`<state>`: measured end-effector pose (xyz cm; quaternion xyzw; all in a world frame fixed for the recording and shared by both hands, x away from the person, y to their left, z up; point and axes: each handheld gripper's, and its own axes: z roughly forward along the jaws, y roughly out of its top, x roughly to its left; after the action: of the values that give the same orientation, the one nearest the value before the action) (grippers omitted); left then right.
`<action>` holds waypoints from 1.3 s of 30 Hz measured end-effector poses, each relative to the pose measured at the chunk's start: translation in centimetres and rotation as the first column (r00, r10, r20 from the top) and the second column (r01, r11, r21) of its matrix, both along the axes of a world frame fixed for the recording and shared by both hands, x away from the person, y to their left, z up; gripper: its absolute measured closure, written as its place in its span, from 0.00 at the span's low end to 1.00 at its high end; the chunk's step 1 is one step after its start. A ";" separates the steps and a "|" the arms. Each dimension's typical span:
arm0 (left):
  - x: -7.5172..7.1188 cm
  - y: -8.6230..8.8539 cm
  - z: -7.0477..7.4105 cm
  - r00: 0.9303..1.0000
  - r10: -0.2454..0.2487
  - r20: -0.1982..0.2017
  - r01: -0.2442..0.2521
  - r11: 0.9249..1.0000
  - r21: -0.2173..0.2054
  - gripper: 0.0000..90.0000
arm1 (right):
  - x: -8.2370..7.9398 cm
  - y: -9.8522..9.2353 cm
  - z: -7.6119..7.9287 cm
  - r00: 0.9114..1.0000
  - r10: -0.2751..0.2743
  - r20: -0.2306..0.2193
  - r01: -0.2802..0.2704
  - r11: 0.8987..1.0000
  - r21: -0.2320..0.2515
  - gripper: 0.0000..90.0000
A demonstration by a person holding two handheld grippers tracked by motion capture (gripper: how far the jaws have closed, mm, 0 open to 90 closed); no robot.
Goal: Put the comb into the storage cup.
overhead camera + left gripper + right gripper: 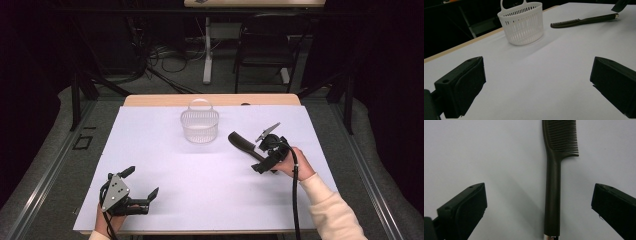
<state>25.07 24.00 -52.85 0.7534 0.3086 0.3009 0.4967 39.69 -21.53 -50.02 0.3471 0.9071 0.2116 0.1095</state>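
Dark brown comb [553, 195] with a long straight handle, a silver cap at the handle end and a row of fine teeth along one side of the head. It lies flat on the white desk [200, 170], in the right half toward the far edge, its toothed end pointing at the white slatted basket [199, 126], which stands upright near the middle of the far edge.

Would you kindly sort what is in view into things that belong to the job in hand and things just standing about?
In the job:
- comb, lying flat between the open right tongs
- white basket, upright beyond it

Just about:
- left tongs, open over bare table
- chair and cables on the floor behind
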 end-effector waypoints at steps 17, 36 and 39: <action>0.1 -0.1 -0.1 1.000 -0.014 -0.015 0.014 1.000 0.003 0.00 | 2.8 1.1 -0.8 0.997 -0.049 -0.059 0.043 0.994 -0.104 0.01; 0.1 0.0 -0.1 1.000 -0.021 -0.020 0.021 1.000 -0.001 0.00 | 4.2 2.7 -1.6 0.997 -0.014 -0.075 0.001 0.985 -0.174 0.64; 0.1 0.0 -0.1 1.000 -0.020 -0.023 0.020 1.000 -0.008 0.00 | 4.5 2.8 -1.6 0.996 -0.018 -0.084 0.003 0.983 -0.182 0.68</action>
<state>25.21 23.99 -52.93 0.7579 0.3079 0.2858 0.4991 44.19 -18.69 -51.61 0.3491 0.9246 0.1126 0.1031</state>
